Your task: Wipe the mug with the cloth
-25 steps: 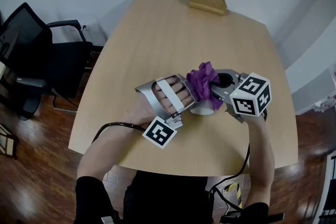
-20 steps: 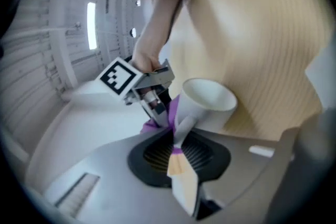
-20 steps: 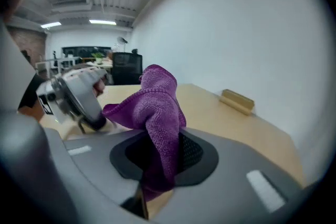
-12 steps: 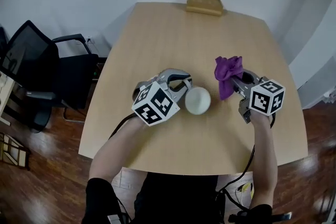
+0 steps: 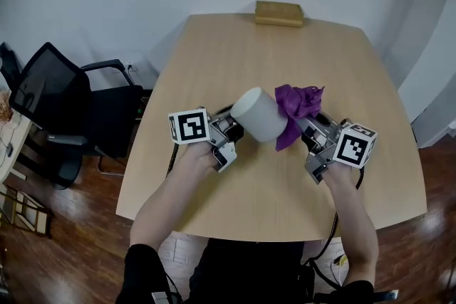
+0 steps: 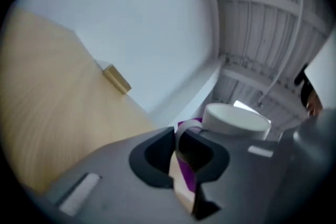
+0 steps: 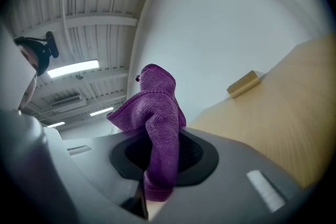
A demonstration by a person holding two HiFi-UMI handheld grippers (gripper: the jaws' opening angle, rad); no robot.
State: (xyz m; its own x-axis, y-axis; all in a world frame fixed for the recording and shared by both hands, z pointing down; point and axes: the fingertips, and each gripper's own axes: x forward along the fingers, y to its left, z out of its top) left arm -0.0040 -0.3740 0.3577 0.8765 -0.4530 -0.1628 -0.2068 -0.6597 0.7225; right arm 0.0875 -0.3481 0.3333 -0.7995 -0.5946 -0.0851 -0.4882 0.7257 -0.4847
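In the head view the white mug (image 5: 258,114) is held above the table, tipped so its flat end faces up and left. My left gripper (image 5: 239,126) holds it by the handle. In the left gripper view the jaws (image 6: 181,157) have just been closing, with the handle loop between them and the mug body (image 6: 236,118) beyond. The purple cloth (image 5: 298,102) hangs bunched from my right gripper (image 5: 303,126) and touches the mug's right side. The right gripper view shows that gripper (image 7: 155,186) shut on the cloth (image 7: 155,113).
A small wooden block (image 5: 279,13) lies at the far edge of the wooden table (image 5: 235,53); it also shows as the block (image 6: 116,78) and the block (image 7: 243,84) in the gripper views. A black office chair (image 5: 64,110) stands left of the table.
The left gripper has rolled over and lifted the mug off the table, tipping it. The right gripper drew the cloth away to the right, then brought it back against the mug.
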